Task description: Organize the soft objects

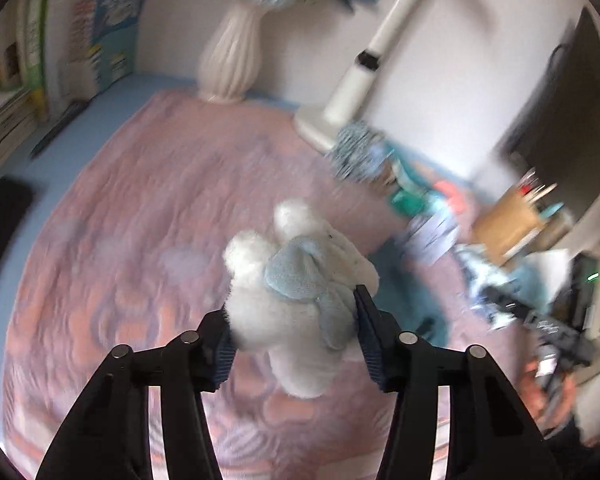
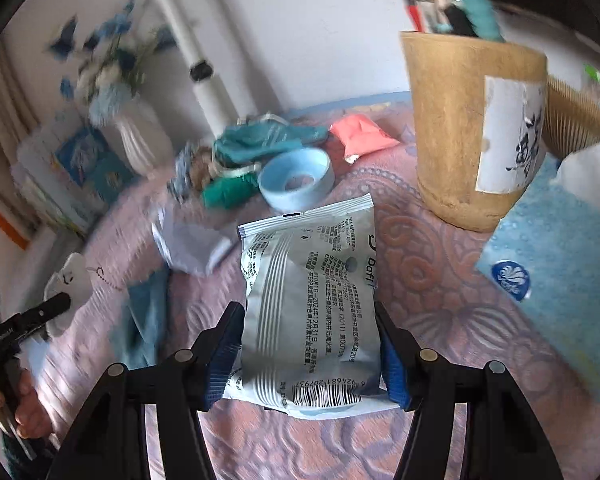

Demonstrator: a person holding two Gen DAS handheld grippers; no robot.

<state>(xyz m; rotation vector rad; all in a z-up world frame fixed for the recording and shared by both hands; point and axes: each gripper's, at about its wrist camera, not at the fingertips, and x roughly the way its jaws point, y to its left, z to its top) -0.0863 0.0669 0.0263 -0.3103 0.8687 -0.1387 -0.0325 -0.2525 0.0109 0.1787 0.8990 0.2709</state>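
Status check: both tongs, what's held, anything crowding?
Left tongs clamped on white plush toy. Right tongs clamped on printed pouch. Brown pen cup and blue ring close ahead.

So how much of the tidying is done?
Nothing looks sorted yet. The left tongs hold a white plush toy; the right tongs hold a printed packet. The teal cloth bundle, pink pouch and blue cloth lie scattered on the pink blanket.
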